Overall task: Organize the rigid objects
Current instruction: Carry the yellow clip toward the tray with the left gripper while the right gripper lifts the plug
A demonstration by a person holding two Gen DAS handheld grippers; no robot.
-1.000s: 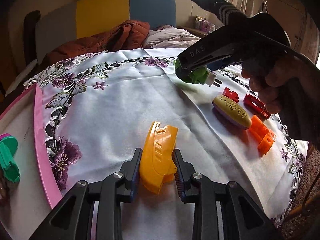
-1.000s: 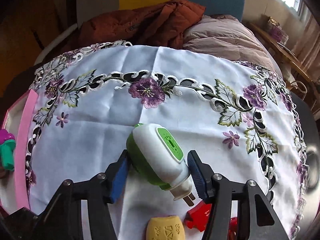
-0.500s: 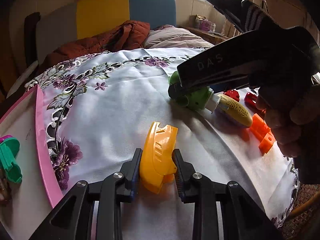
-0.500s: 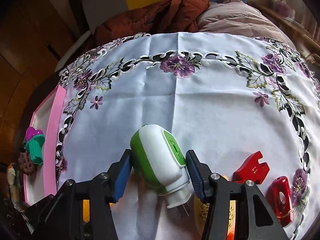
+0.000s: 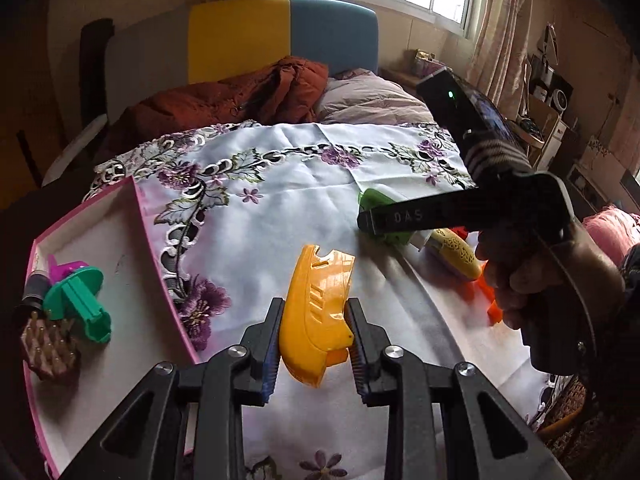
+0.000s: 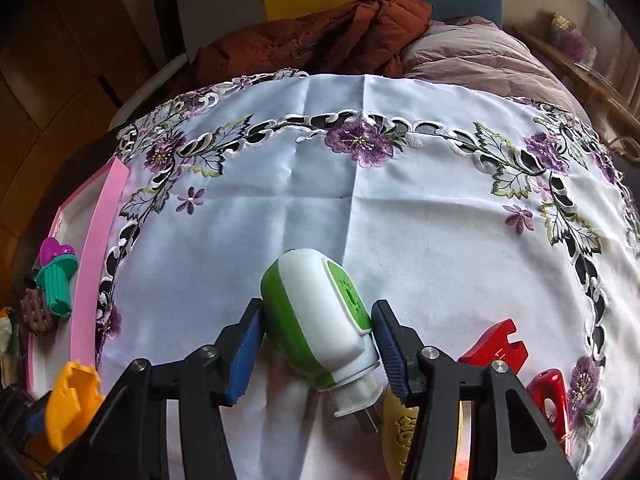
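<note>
Only in the left wrist view is a hand (image 5: 548, 276) seen gripping the right gripper's handle; only in the right wrist view are two red pieces (image 6: 494, 346) shown beside its jaws. The left gripper (image 5: 314, 330) is clamped on a yellow plastic piece (image 5: 318, 312), raised above the table (image 5: 280, 216). The right gripper (image 6: 316, 330) is closed on a green-and-white plug (image 6: 316, 320), pins toward the camera.
</note>
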